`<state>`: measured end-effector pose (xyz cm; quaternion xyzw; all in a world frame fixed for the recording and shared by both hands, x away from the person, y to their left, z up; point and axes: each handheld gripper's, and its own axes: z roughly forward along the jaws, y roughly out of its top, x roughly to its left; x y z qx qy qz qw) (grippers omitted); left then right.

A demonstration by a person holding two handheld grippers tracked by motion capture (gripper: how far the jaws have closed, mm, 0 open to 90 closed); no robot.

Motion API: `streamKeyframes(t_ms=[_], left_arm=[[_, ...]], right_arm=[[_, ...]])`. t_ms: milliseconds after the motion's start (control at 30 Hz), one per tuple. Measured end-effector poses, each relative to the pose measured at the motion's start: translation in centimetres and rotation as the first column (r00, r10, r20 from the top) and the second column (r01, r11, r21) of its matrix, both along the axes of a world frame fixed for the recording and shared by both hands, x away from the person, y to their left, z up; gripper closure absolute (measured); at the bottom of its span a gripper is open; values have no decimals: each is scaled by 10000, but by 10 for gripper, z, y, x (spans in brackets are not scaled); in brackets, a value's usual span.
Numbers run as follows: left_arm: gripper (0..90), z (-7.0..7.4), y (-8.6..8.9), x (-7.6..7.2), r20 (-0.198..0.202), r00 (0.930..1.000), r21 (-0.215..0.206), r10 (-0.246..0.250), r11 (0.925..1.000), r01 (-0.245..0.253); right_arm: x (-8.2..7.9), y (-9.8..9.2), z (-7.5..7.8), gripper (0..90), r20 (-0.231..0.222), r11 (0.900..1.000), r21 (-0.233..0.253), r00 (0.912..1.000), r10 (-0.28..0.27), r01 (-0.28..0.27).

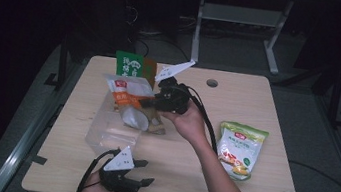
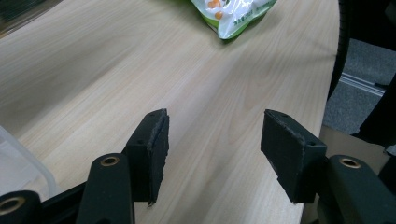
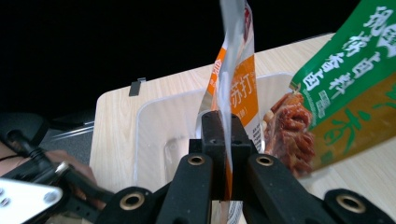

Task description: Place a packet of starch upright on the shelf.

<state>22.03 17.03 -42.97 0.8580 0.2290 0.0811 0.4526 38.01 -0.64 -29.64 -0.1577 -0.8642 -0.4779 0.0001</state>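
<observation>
— Grip check: what has your right gripper [image 3: 223, 154] got?
— It's clamped on the orange packet [image 3: 236, 88], held on edge, long axis upright, over the clear box [image 1: 109, 129]. Your left gripper [image 2: 212, 149] gapes wide, holding nothing.
</observation>
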Motion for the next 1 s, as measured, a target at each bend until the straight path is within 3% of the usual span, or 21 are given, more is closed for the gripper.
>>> streamKeyframes(t_ms=[267,467,1000], left_arm=[[412,-1,3,0,32,10000,98,-12,10000,12],[411,-1,4,0,55,10000,73,13,10000,-13],[403,-3,7,1,22,10000,56,78,10000,-78]], right_arm=[[8,23,-6,900,-278,9999,-2,9996,112,-112],[11,39,-8,900,-248,9997,-100,9994,237,-239],[20,66,-27,900,-582,9998,-91,9982,172,-178]])
